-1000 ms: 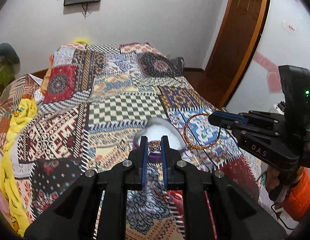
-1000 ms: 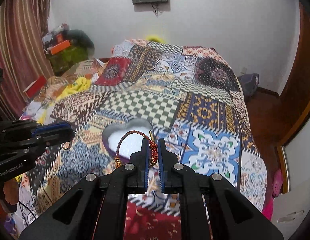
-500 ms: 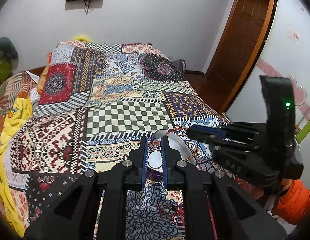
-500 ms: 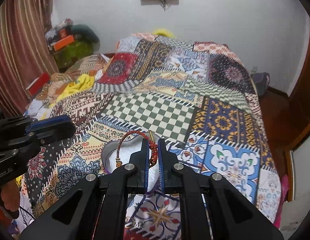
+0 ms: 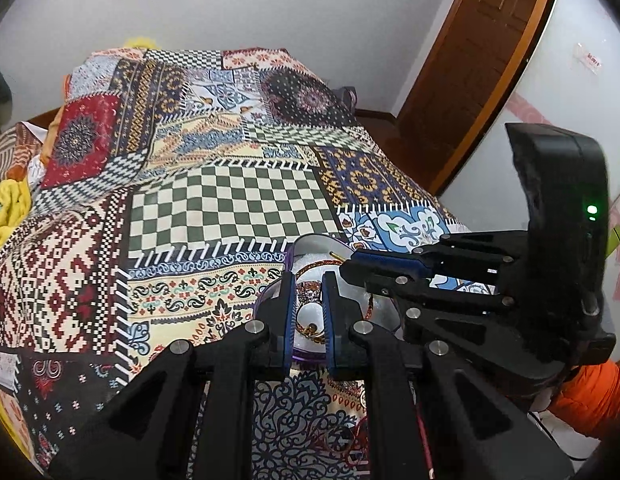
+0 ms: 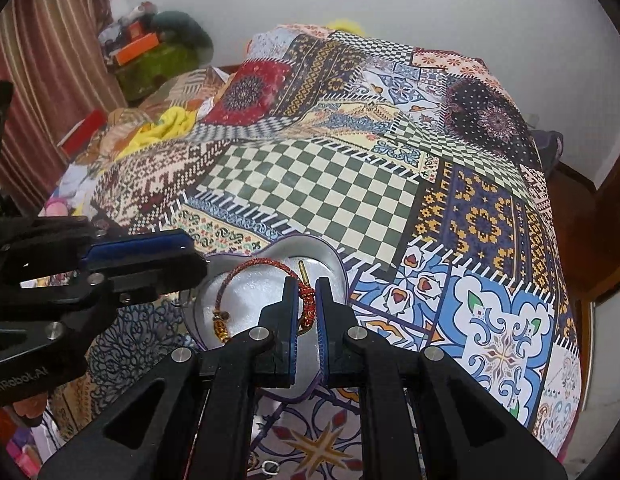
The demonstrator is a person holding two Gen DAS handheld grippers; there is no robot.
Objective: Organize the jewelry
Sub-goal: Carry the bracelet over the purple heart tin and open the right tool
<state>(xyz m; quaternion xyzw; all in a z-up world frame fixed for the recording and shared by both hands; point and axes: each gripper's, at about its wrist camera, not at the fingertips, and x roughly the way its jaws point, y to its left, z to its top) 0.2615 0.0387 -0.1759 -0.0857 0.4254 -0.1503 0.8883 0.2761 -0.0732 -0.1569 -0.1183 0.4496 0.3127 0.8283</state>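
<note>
A heart-shaped box [image 6: 330, 260] with a purple rim and white lining lies open on the patchwork bedspread [image 6: 330, 184]. My right gripper [image 6: 307, 300] is shut on a red braided bracelet [image 6: 245, 270], whose loop and gold beads hang down into the box. My left gripper [image 5: 308, 300] is shut on a small ornate earring [image 5: 308, 291], held just over the box [image 5: 310, 242]. The right gripper [image 5: 348, 268] reaches in from the right in the left wrist view, and the left gripper [image 6: 193, 260] comes in from the left in the right wrist view. The two tips are close together above the box.
The bedspread covers the whole bed. A yellow cloth [image 6: 169, 124] and clutter lie by the striped curtain on the left. A wooden door [image 5: 470, 60] stands beyond the bed's right side. A small ring [image 6: 269, 468] lies on the spread near me. An orange sleeve [image 5: 582, 400] shows behind the right gripper.
Both grippers have come down and forward over the heart-shaped box. The bracelet, which hung above the spread, now dangles inside the box. The two grippers have drawn closer together.
</note>
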